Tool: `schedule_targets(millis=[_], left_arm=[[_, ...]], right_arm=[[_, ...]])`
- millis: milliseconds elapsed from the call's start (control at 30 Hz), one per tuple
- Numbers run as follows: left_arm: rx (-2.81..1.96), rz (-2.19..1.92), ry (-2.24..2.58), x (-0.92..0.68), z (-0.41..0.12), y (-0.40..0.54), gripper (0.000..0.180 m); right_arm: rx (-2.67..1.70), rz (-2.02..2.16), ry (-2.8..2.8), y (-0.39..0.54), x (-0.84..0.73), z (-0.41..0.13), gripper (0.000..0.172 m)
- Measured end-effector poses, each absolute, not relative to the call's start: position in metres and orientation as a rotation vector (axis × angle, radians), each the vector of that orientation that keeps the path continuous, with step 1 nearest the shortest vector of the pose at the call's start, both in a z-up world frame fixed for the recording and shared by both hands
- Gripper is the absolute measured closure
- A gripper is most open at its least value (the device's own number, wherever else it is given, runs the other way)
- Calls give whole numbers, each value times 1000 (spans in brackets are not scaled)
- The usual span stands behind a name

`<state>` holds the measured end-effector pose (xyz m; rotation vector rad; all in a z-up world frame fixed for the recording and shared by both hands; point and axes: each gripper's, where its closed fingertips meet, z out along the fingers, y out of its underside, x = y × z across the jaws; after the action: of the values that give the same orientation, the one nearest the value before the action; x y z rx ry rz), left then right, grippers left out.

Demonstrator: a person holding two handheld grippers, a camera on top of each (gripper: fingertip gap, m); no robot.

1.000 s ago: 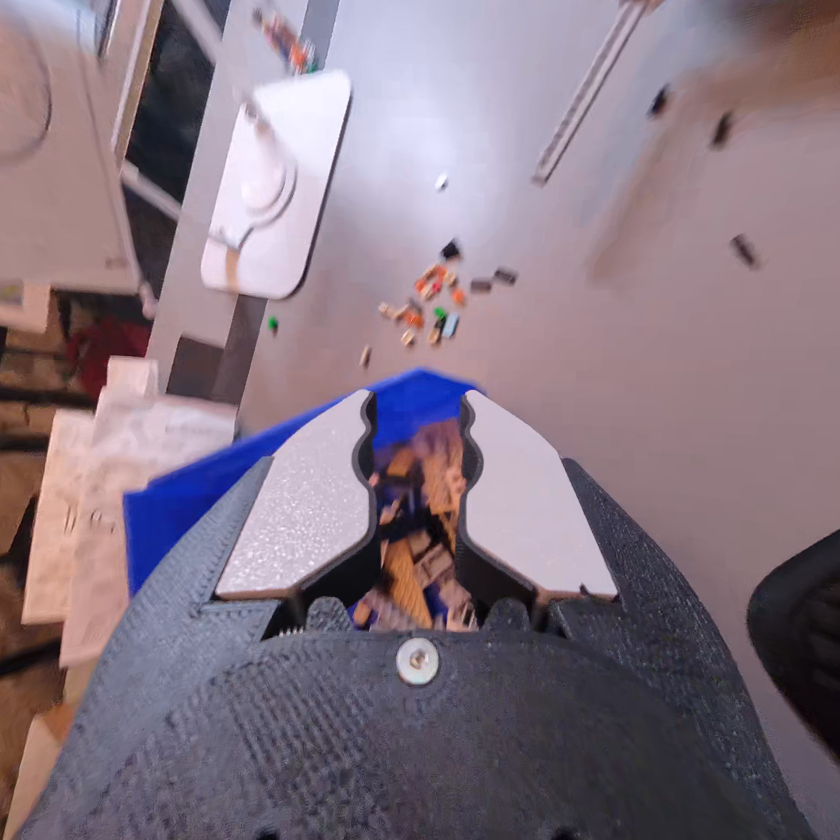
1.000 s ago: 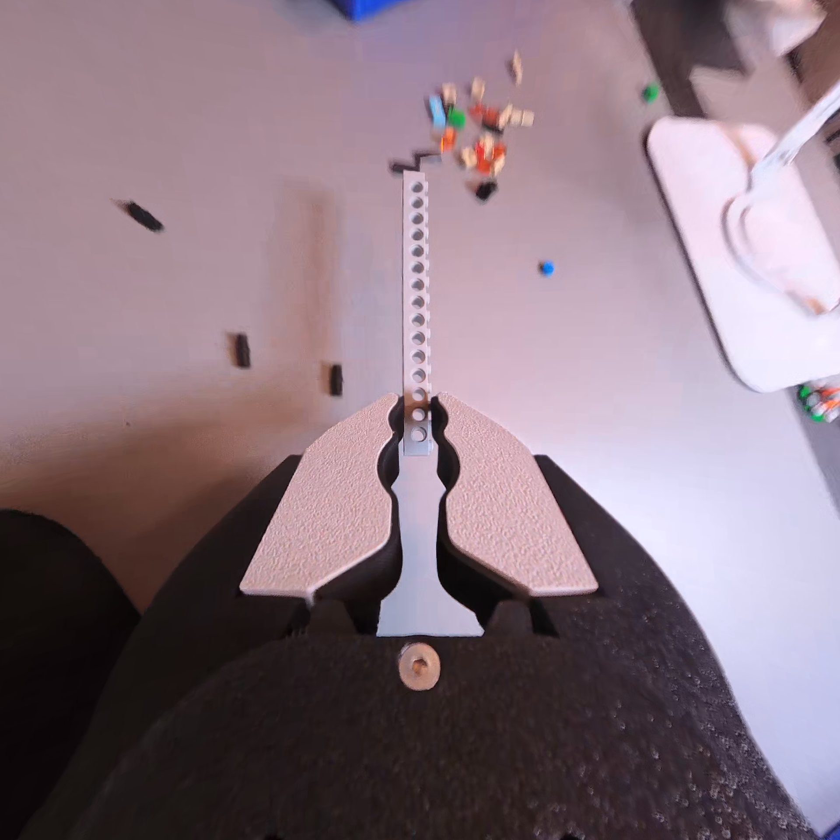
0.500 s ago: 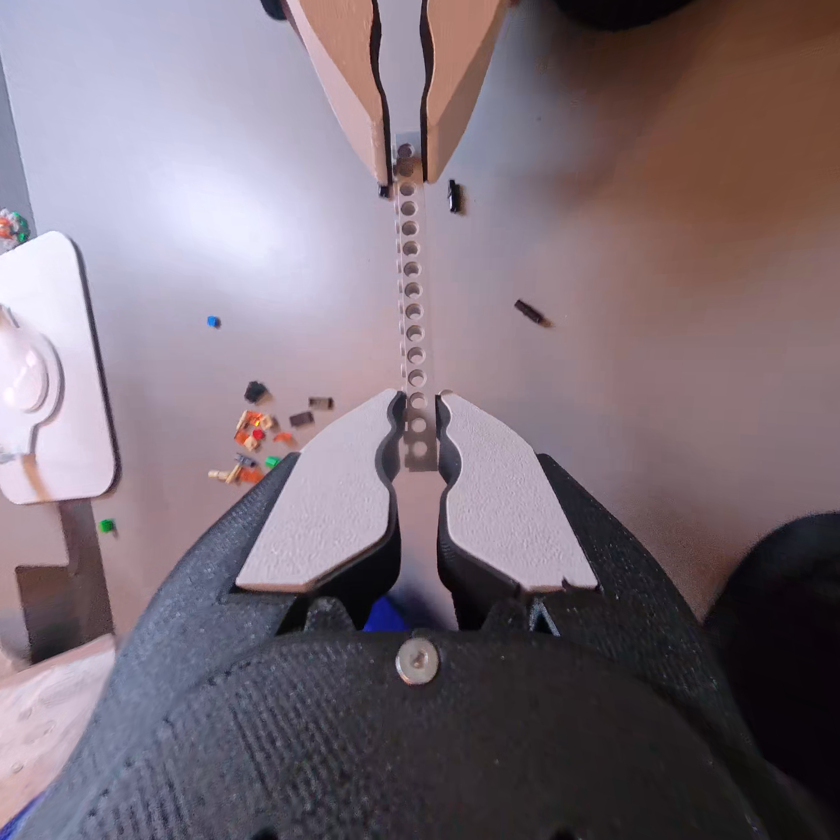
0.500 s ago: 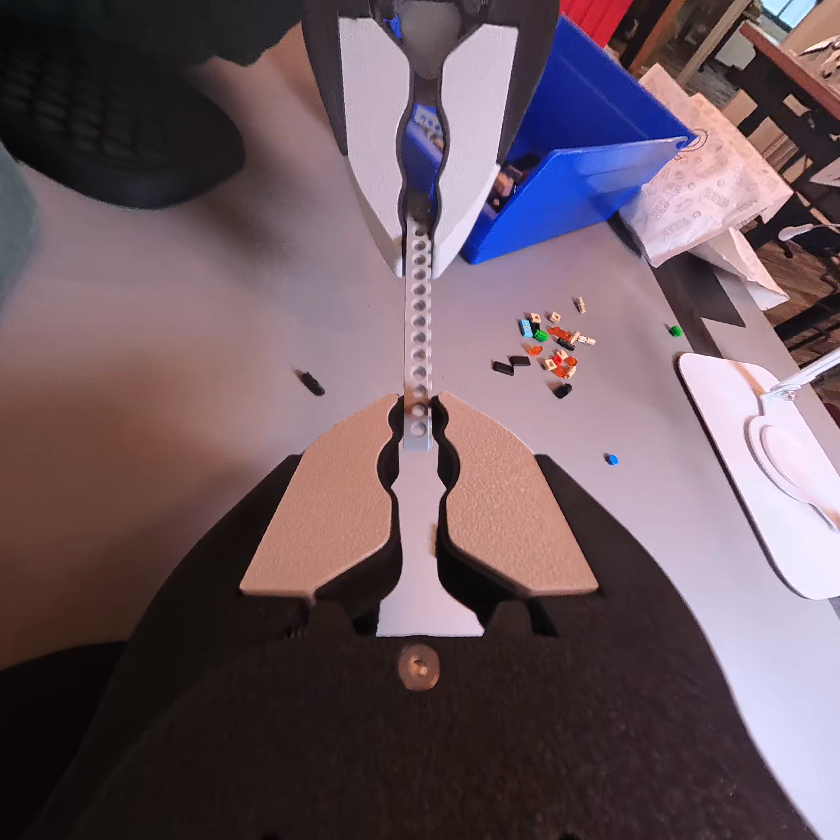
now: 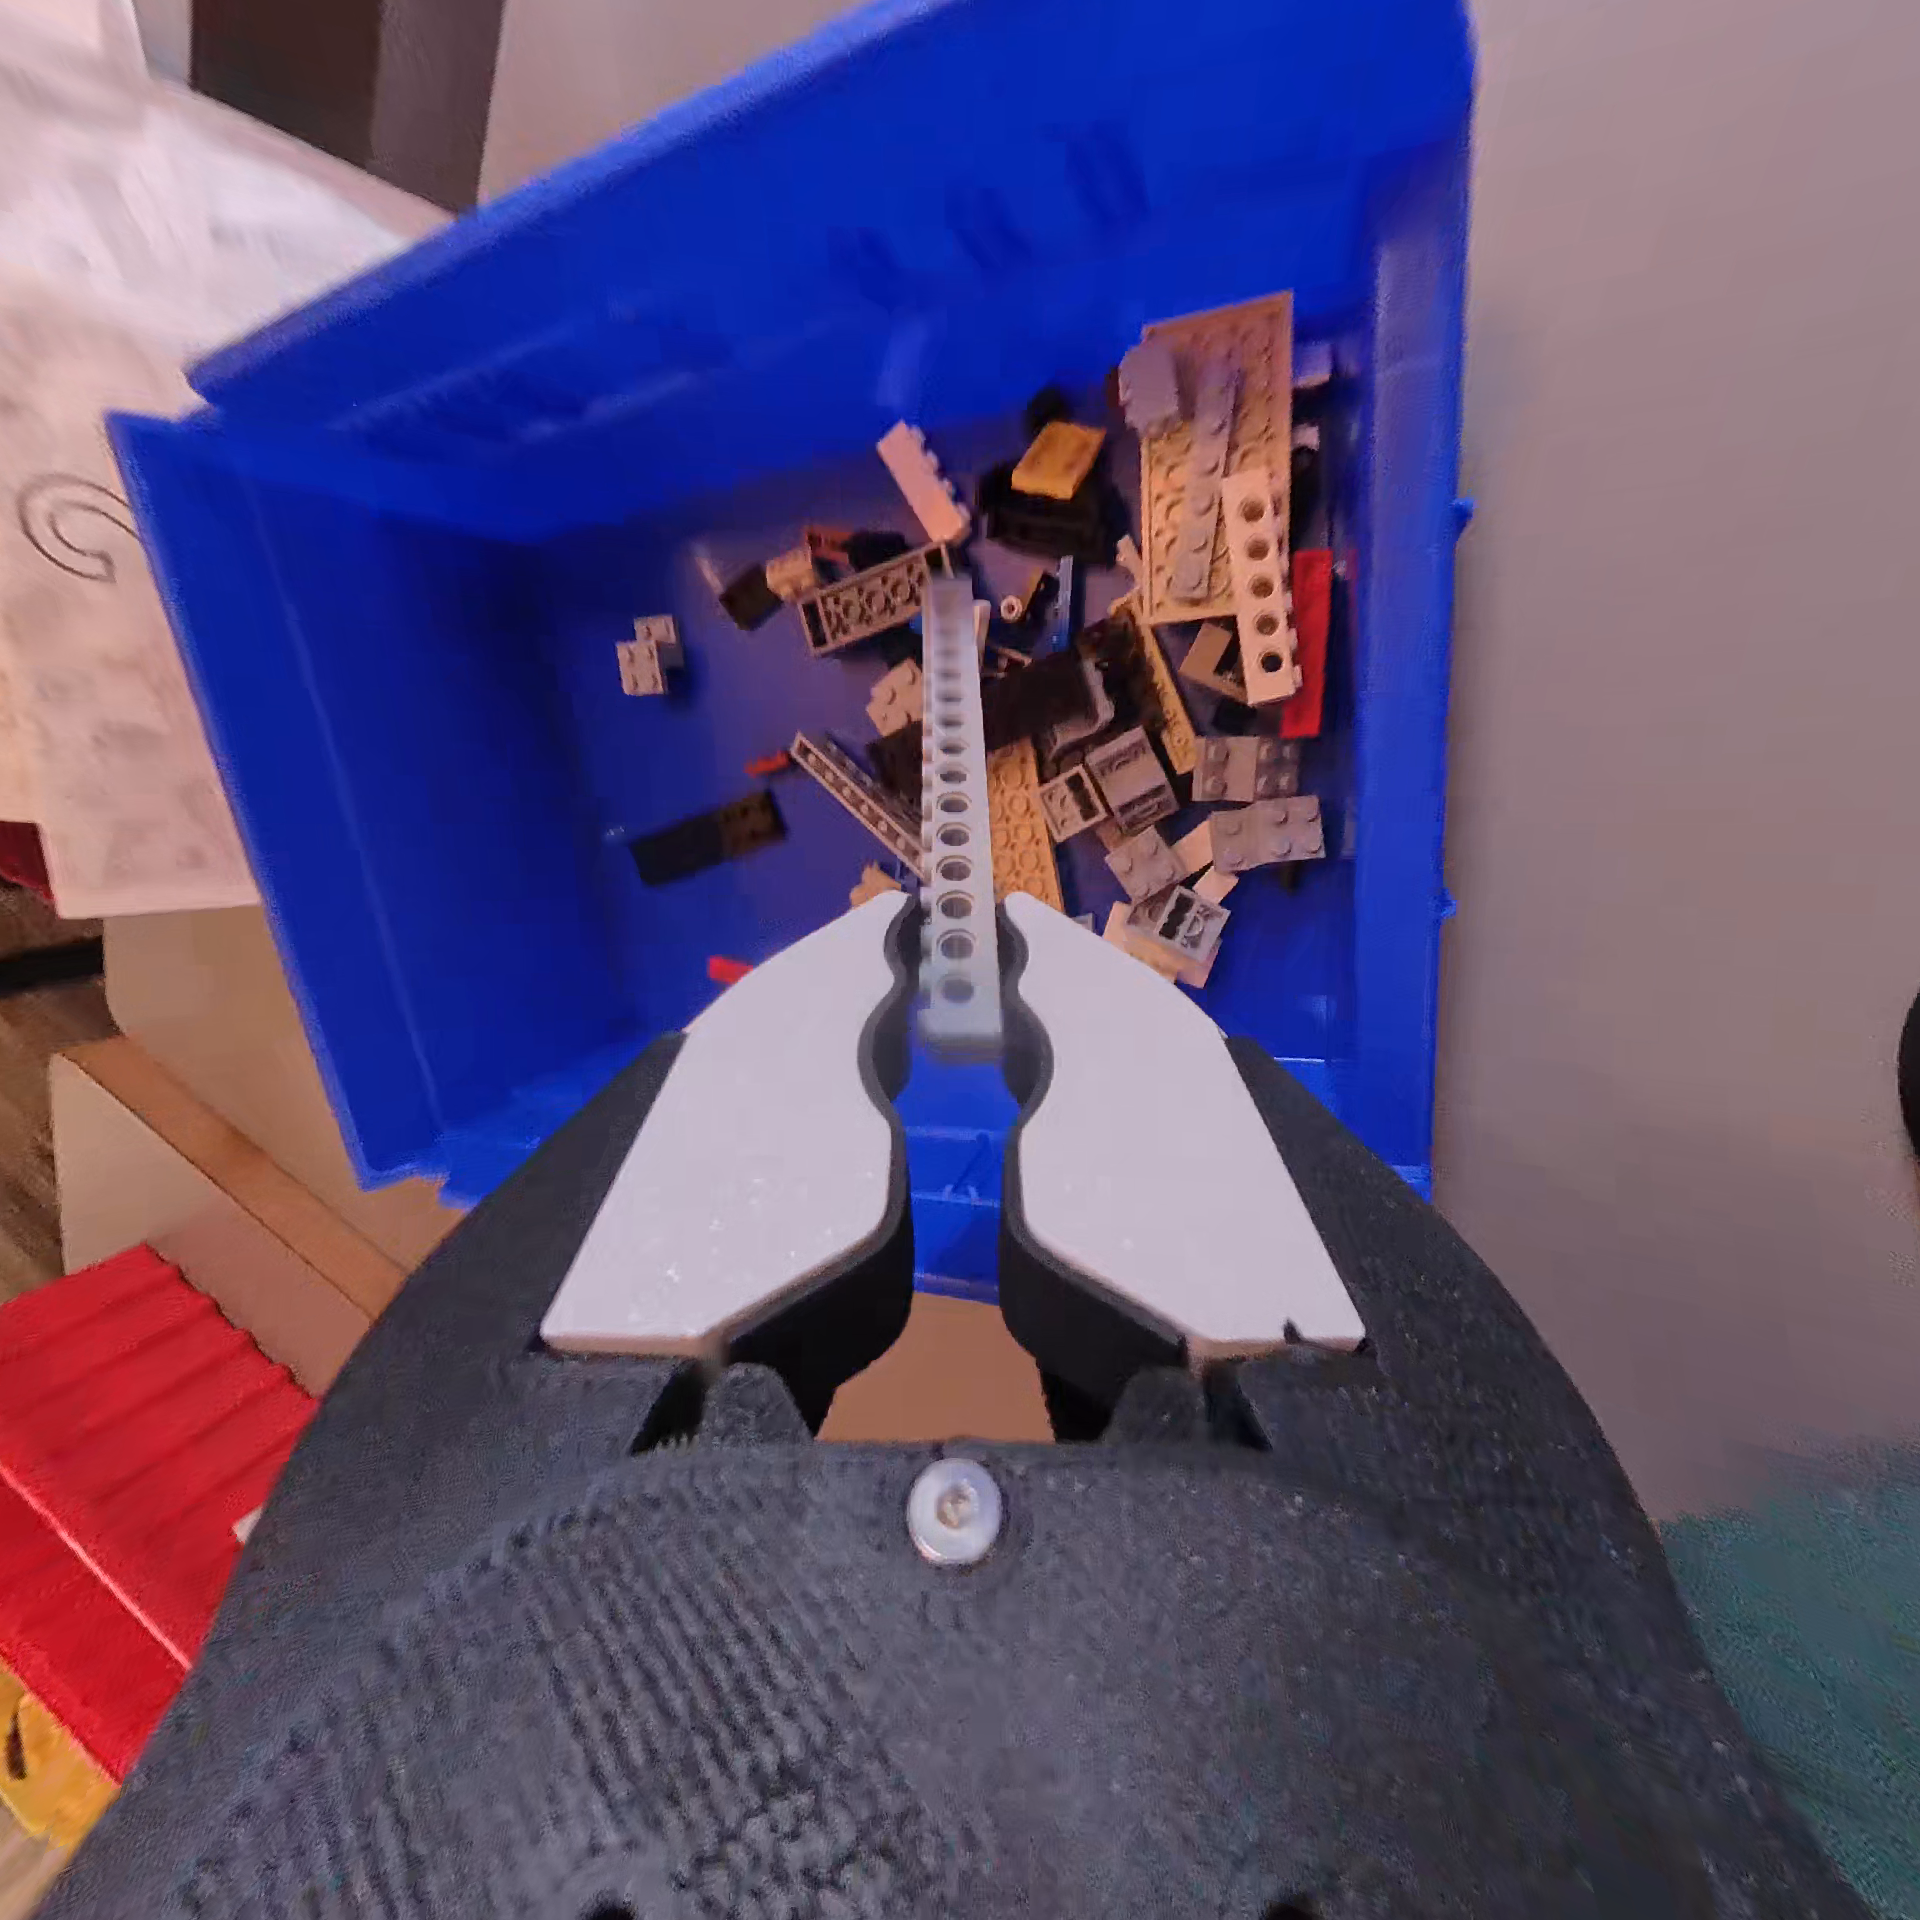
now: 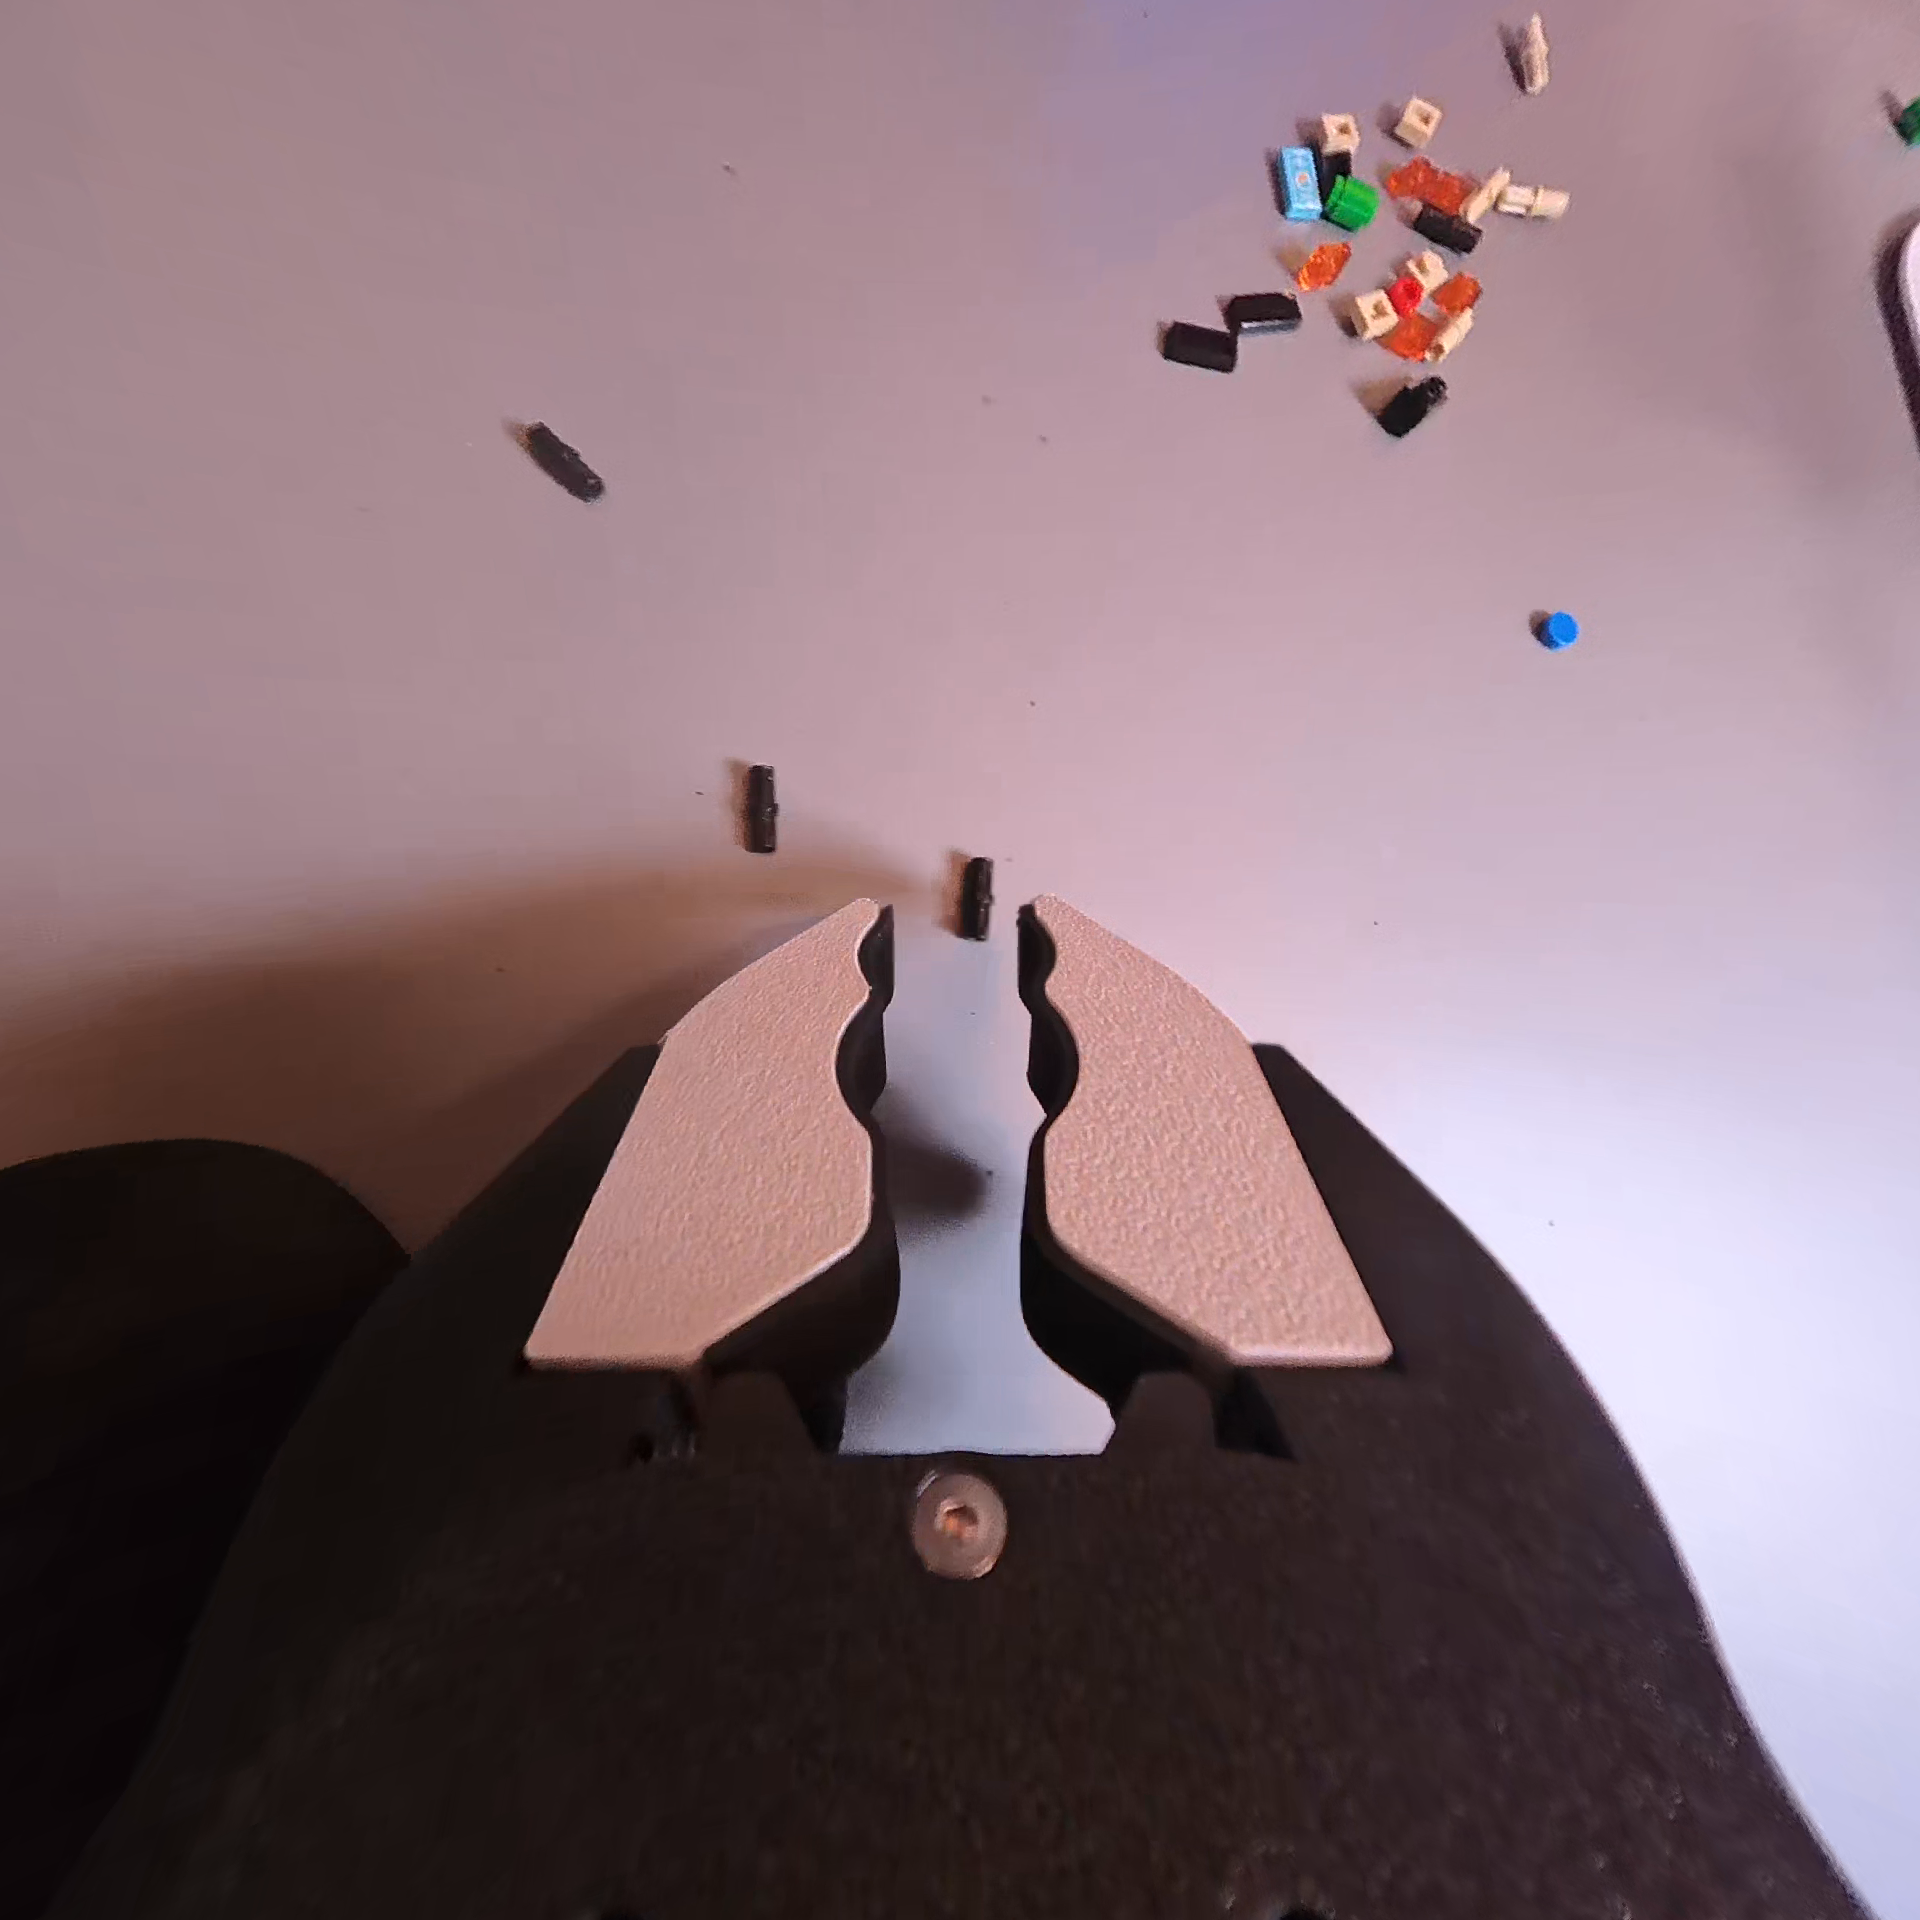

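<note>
Currently the left gripper (image 5: 961, 925) pinches a long grey holed beam (image 5: 951, 790) above the blue bin (image 5: 416, 727); keep it level. The right gripper (image 6: 956, 914) is spread, empty, a black pin (image 6: 975, 899) just ahead.

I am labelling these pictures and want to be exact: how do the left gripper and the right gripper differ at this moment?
The left gripper is shut on a long grey beam with holes; the right gripper is open and bare. The left one points over a blue bin of bricks; the right one hangs over the table, near a black pin. Both have pale fingers.
</note>
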<state>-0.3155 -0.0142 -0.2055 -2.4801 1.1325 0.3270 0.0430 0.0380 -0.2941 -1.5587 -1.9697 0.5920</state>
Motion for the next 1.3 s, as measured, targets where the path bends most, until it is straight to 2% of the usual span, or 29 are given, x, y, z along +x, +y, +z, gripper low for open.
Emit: schedule_targets(millis=[167, 233, 300, 400, 600, 867, 1033, 1300], left_arm=[[-2459, 391, 1120, -317, -203, -6, 151], [-2378, 382, 1138, -305, -192, -3, 151], [-2278, 360, 1172, -288, -180, 1, 153], [-2142, 224, 1274, -243, -171, -3, 162], [-1959, -139, 1637, -132, -211, -26, 160], [-1990, -524, 1644, -56, -281, -30, 155], [-1986, -693, 1649, -36, -292, -47, 153], [-1962, -701, 1713, -19, -305, -59, 151]], right_arm=[[-1608, 589, -1970, 40, 43, -302, 150], [-1620, 593, -1960, 41, 40, -303, 152], [-1625, 557, -1961, 45, 38, -303, 166], [-1629, 522, -1927, 53, 29, -303, 168], [-1548, 649, -1791, 76, -36, -284, 168], [-1514, 576, -1881, 102, -97, -297, 167], [-1509, 630, -1845, 102, -95, -294, 155], [-1535, 751, -1891, 91, -85, -290, 145]])
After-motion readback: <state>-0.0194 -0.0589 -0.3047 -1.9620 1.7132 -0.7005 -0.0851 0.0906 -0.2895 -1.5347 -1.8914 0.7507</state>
